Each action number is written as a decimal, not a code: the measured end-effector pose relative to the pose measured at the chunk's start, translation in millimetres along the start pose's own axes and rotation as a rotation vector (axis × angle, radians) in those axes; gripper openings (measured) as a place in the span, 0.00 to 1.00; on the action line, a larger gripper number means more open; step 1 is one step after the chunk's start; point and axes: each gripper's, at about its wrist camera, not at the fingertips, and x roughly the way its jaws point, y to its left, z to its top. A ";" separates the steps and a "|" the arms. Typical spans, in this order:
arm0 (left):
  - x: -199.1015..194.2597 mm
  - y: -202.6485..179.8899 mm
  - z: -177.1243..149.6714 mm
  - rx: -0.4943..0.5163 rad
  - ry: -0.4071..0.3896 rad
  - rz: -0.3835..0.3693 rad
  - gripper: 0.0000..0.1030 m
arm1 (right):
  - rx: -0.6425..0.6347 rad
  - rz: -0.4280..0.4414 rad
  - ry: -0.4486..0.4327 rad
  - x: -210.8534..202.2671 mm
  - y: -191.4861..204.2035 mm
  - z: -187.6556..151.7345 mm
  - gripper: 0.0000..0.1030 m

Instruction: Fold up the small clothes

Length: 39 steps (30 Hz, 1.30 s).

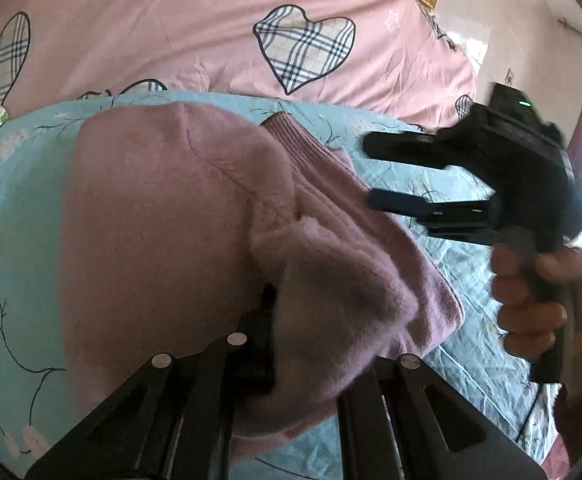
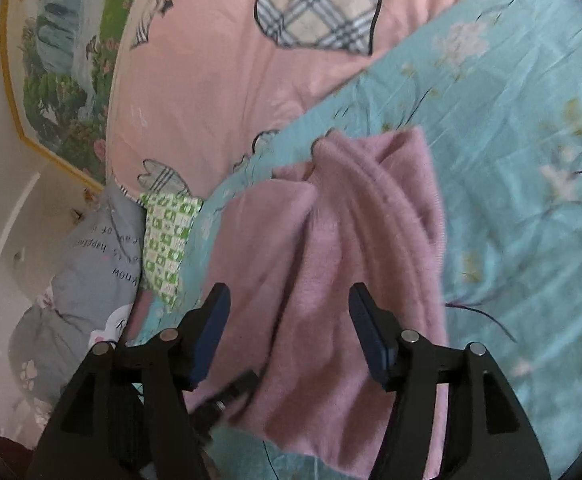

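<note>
A fuzzy pink sweater (image 1: 163,216) lies on a light blue floral sheet (image 1: 11,216). My left gripper (image 1: 287,320) is shut on a fold of the sweater, which hides its fingertips. The right gripper (image 1: 369,172) shows in the left wrist view, open and empty, held by a hand just right of the sweater's ribbed collar (image 1: 291,136). In the right wrist view the sweater (image 2: 331,280) hangs bunched between and beyond the open right gripper (image 2: 287,320). A black part of the left gripper (image 2: 231,396) shows at the sweater's lower edge.
A pink quilt with plaid hearts (image 1: 251,20) lies behind the blue sheet. A grey printed pillow (image 2: 83,264) and a green-white cloth (image 2: 167,240) sit at the bed's head. A framed landscape painting (image 2: 67,60) hangs on the wall.
</note>
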 end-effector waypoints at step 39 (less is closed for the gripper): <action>39.8 -80.5 2.2 0.126 0.117 -0.150 0.44 | -0.140 -0.210 0.050 21.0 -24.6 44.7 0.22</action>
